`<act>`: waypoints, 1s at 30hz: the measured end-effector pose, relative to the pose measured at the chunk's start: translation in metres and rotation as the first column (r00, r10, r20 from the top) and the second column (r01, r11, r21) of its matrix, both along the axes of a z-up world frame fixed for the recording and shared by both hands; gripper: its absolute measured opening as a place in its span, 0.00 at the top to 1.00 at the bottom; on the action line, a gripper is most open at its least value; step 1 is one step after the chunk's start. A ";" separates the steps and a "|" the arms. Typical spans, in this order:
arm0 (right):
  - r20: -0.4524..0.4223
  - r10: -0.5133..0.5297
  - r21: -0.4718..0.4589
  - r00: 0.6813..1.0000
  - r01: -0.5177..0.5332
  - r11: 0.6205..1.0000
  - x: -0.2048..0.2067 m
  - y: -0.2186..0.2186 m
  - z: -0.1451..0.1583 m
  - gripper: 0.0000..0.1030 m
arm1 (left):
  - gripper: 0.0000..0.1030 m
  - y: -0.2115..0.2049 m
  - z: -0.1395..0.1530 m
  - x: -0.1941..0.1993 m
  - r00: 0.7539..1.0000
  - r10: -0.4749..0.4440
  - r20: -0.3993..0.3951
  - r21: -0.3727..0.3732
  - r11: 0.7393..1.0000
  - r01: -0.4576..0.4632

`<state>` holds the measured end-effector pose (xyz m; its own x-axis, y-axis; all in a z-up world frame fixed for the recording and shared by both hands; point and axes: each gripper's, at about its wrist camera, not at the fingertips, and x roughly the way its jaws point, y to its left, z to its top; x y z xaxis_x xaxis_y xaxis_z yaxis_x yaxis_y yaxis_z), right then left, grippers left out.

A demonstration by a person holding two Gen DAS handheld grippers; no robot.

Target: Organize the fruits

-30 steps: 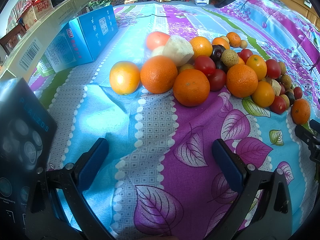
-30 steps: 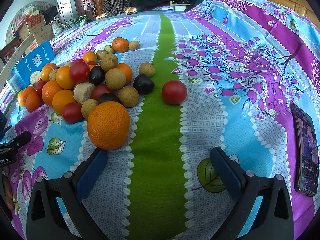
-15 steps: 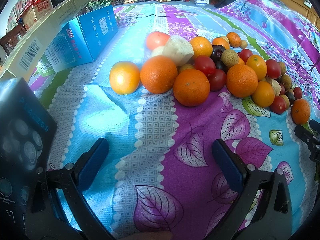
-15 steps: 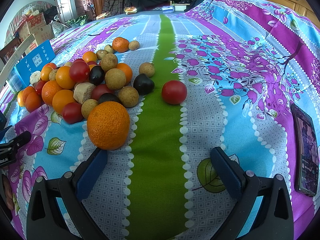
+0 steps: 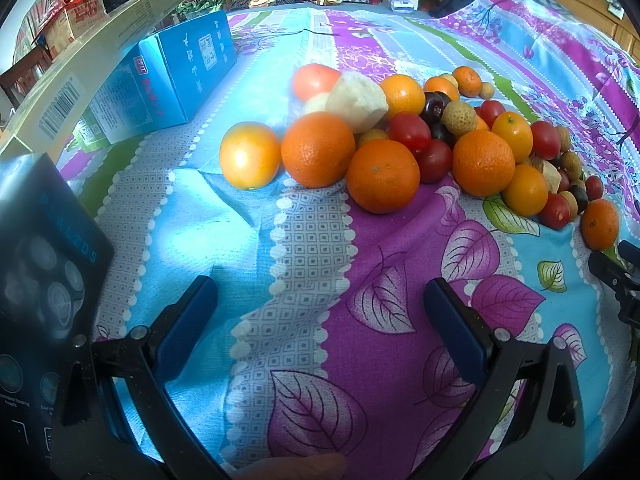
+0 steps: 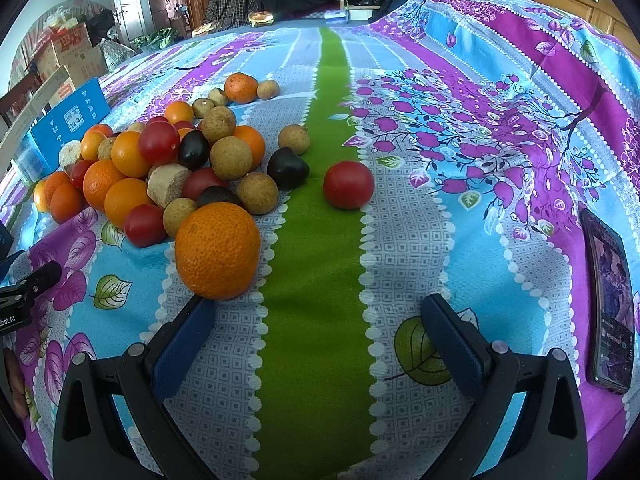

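Bedspread: a bright patterned cloth (image 6: pixel 440 240) covered the whole working surface, and all the fruit lay directly on it; no bowl, tray or basket for sorting showed in either view.
Boxes: a blue carton (image 5: pixel 176 80) stood well behind the fruit on the left side, with a dark box (image 5: pixel 44 264) just beside the left gripper.
Phone: a phone (image 6: pixel 610 304) lay flat at the far right, well apart from the fruit.
Fruit pile: the heap (image 5: pixel 420 136) was one mixed cluster, oranges, red tomatoes, dark plums and small brown longans touching and overlapping, so by my reading the sorting had barely begun.
Nearest orange: a large orange (image 6: pixel 218 250) sat at the pile's near edge, touching or almost touching the tip of the right gripper's left finger.
Stray tomato: one red tomato (image 6: pixel 348 190) lay alone on the cloth, apart from the heap; whether that counted as a placed piece I could not tell.
Left gripper: the left gripper (image 5: pixel 320 300) had its fingers spread wide over bare cloth, gripping nothing, short of the pile.
Right gripper: the right gripper (image 6: pixel 318 312) was likewise wide apart and empty.
Remaining: nearly everything, since no separate groups by kind were visible.
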<state>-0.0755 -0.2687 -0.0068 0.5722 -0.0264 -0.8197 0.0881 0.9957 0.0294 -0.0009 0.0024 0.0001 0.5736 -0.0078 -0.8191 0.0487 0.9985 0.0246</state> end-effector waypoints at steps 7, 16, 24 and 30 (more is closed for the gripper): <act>-0.006 0.002 -0.008 1.000 -0.002 1.000 0.004 0.001 0.002 0.00 | 0.00 0.000 0.000 0.000 1.000 0.000 0.000 0.000 1.000 0.000; -0.004 0.002 -0.003 1.000 -0.002 1.000 0.003 0.001 0.002 0.00 | 0.00 -0.001 0.000 0.000 1.000 0.001 0.000 0.002 1.000 -0.001; -0.007 0.003 -0.003 1.000 -0.003 1.000 0.004 0.001 0.002 0.00 | 0.00 -0.001 0.000 0.000 1.000 0.001 -0.002 0.002 1.000 -0.001; -0.014 0.000 -0.003 1.000 0.000 1.000 0.000 0.001 0.004 0.00 | 0.00 -0.001 0.002 0.000 1.000 -0.005 -0.028 0.013 1.000 0.005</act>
